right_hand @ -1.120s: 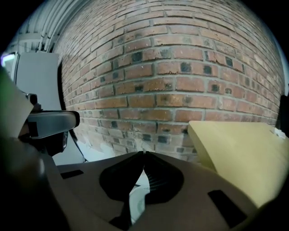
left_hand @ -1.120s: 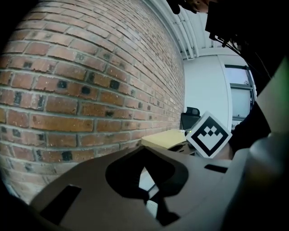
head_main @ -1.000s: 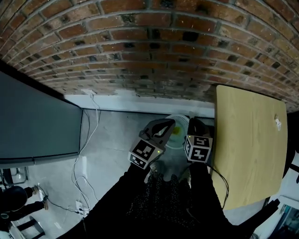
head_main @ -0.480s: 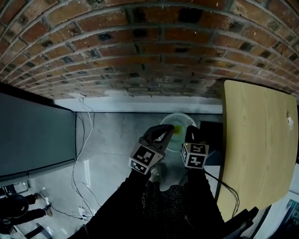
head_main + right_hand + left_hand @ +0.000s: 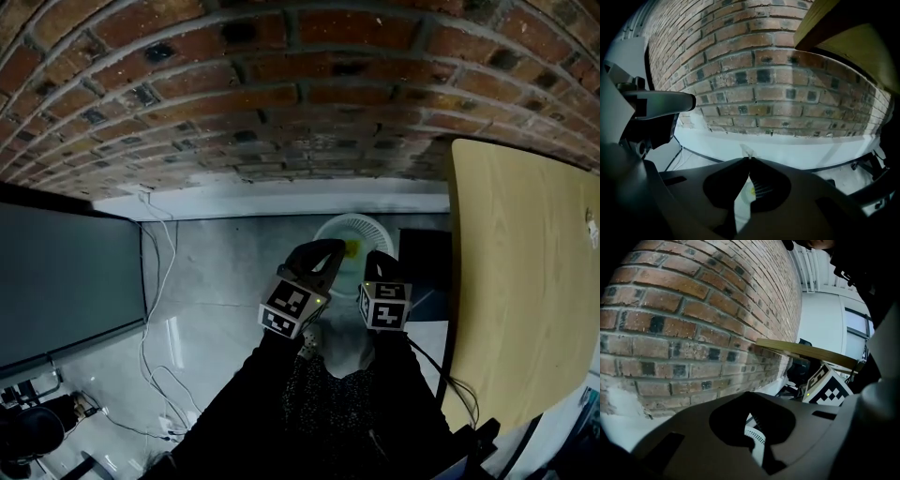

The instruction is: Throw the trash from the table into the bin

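A white perforated bin (image 5: 352,242) stands on the floor against the brick wall, with something yellow inside. Both grippers hang just over its near rim. My left gripper (image 5: 334,251) is shut, and I see nothing between its jaws. In the left gripper view its joined jaws (image 5: 748,394) frame the bin's white wall (image 5: 757,440). My right gripper (image 5: 379,260) is shut on a small clear scrap of wrapper (image 5: 746,151) that pokes out past its tips (image 5: 749,159). Below them the bin (image 5: 754,190) shows through the gap.
A wooden table (image 5: 520,281) stands to the right, with a small white scrap (image 5: 592,221) near its far right edge. A dark panel (image 5: 66,272) fills the left. White cables (image 5: 155,319) run across the grey floor. The person's dark sleeves (image 5: 319,412) fill the bottom.
Both grippers have sunk toward the bin, staying side by side over its near rim. Their jaws look the same as before.
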Demonstrator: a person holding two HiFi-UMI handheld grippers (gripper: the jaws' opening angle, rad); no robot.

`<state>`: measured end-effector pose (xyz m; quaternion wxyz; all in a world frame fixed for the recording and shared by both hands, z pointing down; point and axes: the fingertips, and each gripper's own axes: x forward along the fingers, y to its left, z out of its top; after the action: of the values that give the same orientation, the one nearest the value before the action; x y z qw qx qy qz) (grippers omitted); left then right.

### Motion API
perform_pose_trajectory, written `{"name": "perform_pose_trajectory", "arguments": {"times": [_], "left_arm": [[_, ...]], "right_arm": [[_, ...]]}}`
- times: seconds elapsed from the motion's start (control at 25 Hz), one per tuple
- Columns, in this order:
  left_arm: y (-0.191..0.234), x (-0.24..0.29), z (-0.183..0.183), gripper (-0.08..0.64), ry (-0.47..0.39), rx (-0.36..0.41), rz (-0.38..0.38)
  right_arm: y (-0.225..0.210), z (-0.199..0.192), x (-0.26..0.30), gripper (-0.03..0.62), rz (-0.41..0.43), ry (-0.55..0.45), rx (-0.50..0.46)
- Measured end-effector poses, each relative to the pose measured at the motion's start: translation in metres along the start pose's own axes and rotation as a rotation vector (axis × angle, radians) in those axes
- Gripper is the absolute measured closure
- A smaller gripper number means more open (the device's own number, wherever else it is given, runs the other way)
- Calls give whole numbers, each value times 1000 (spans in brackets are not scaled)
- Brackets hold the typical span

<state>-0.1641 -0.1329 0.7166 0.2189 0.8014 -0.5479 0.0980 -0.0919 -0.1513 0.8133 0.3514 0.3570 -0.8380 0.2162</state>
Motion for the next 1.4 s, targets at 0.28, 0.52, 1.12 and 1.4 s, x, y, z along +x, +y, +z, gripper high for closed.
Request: {"name": "perform_pose_trajectory", "arguments": {"times": [0.28, 0.52, 1.12, 1.4], "left_arm": [[-7, 0, -6, 560, 6, -12, -13], [-10, 0, -3, 560, 2, -4, -15], [-9, -10, 8, 560, -12, 0, -3], [-11, -22, 35, 560, -35, 14, 7]], "right_arm": [[-1, -9, 4, 572, 3, 34, -14], [9, -20, 9, 568, 84, 86, 21], [25, 0, 3, 454, 138, 59, 16], [22, 25, -22, 456, 107, 45, 0]]}}
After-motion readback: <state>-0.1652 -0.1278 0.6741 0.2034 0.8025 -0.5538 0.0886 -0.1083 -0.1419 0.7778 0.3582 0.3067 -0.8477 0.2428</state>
